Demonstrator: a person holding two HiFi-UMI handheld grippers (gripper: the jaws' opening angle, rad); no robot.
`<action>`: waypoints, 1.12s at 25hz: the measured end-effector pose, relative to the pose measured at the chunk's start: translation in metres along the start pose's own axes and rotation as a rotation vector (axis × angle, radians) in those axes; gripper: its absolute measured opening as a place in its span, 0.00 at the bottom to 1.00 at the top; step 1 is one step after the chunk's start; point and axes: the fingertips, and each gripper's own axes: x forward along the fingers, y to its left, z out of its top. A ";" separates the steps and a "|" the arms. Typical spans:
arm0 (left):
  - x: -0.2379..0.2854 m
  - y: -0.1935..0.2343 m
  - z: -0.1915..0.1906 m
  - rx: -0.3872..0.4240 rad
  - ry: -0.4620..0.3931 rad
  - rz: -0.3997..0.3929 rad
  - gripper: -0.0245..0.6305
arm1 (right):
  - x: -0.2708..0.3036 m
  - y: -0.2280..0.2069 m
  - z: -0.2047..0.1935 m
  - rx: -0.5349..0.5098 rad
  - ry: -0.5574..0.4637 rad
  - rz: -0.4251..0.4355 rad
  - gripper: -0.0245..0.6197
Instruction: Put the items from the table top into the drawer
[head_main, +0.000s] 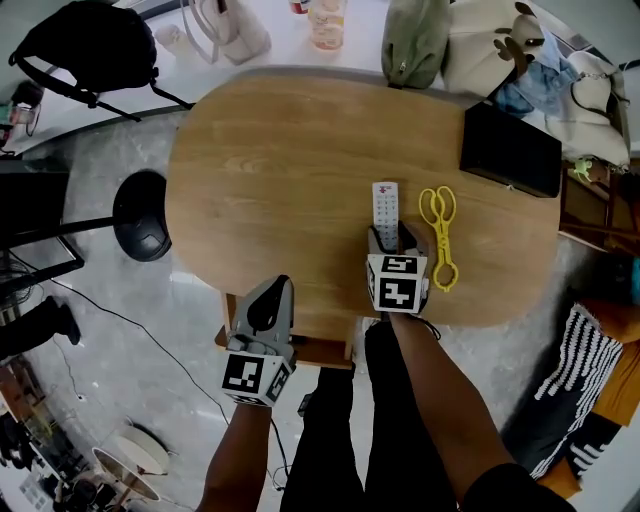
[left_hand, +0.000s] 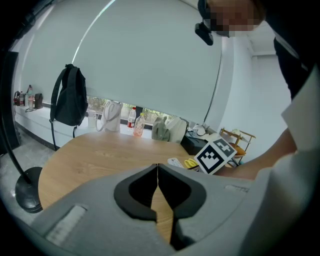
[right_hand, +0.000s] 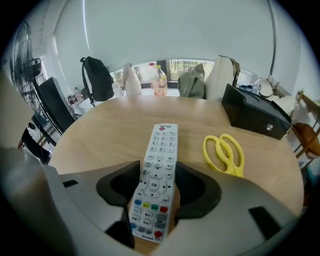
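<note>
A white remote control (head_main: 385, 203) (right_hand: 159, 160) lies lengthwise on the wooden table (head_main: 280, 160), near its front edge. My right gripper (head_main: 388, 236) (right_hand: 157, 189) points steeply down over the remote's near end, with both dark pads pressed against its long sides. Yellow scissors (head_main: 440, 232) (right_hand: 224, 154) lie just right of the remote, untouched. My left gripper (head_main: 277, 288) (left_hand: 157, 172) hangs at the table's front edge, left of the right one. Its jaws meet at the tips with nothing between them. A wooden drawer part (head_main: 318, 350) shows under the table edge between the two grippers.
A black box (head_main: 510, 150) (right_hand: 252, 114) sits at the table's right end. Bags (head_main: 415, 38) and a bottle (head_main: 327, 22) stand on the white ledge behind the table. A black backpack (head_main: 90, 45) and a round black base (head_main: 140, 215) are to the left.
</note>
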 end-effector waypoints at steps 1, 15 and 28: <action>-0.001 0.000 0.000 -0.001 -0.002 0.002 0.07 | 0.000 0.001 0.000 -0.007 0.001 -0.004 0.39; -0.015 0.004 -0.015 -0.017 0.006 0.029 0.07 | -0.007 0.012 0.001 -0.098 -0.032 0.056 0.37; -0.030 0.014 -0.025 -0.049 -0.014 0.063 0.07 | -0.061 0.062 0.020 -0.176 -0.160 0.235 0.37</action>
